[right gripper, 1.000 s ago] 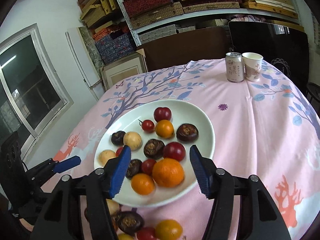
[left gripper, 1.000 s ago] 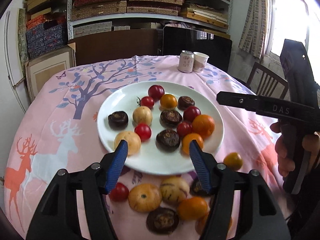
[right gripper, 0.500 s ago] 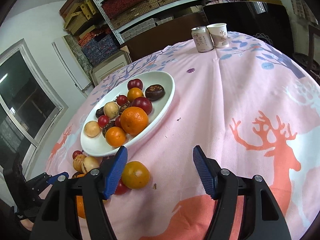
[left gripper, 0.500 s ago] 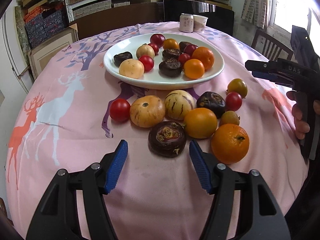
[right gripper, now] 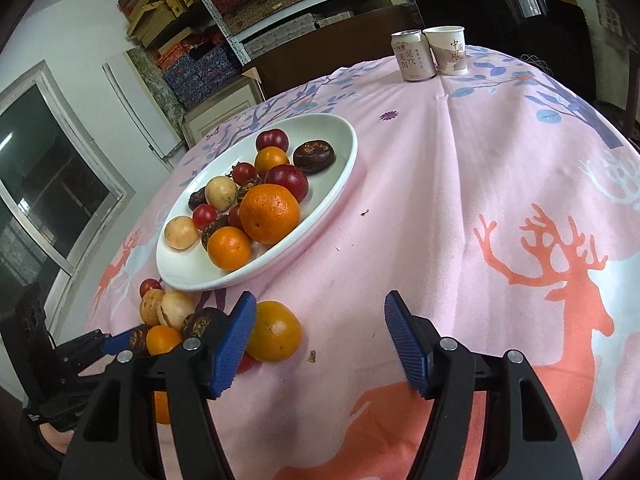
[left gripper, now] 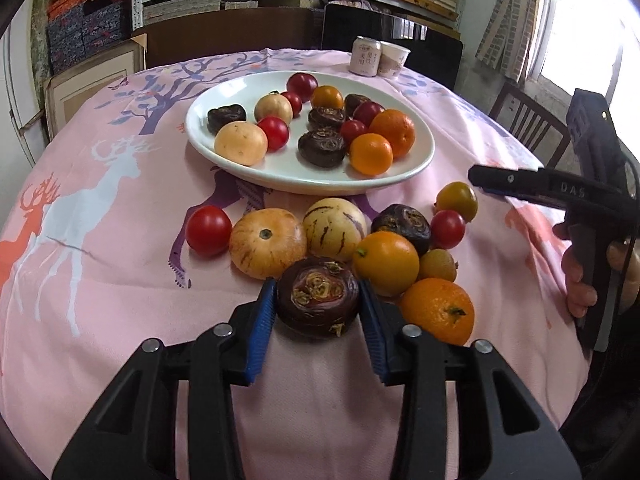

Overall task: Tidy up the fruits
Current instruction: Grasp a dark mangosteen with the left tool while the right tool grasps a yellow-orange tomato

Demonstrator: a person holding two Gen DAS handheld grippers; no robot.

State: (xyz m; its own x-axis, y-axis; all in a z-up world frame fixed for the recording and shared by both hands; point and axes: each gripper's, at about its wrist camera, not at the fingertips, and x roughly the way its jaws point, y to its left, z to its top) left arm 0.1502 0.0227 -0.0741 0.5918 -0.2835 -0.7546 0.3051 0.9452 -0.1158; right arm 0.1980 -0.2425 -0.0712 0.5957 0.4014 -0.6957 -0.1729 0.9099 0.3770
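Left gripper is closing its blue jaws on a dark purple fruit that sits on the pink tablecloth near the front edge of the table. The pads look like they touch both sides of it. A good squeeze should be soft, so the fruit does not squash. It is best to lift straight up, because a yellow stripy fruit and an orange fruit sit right next to it and could roll.

Right gripper is closing a little too, but nothing is between its jaws.

Farther back, the white plate holds many fruits. There is a bare spot at its front rim for this one.
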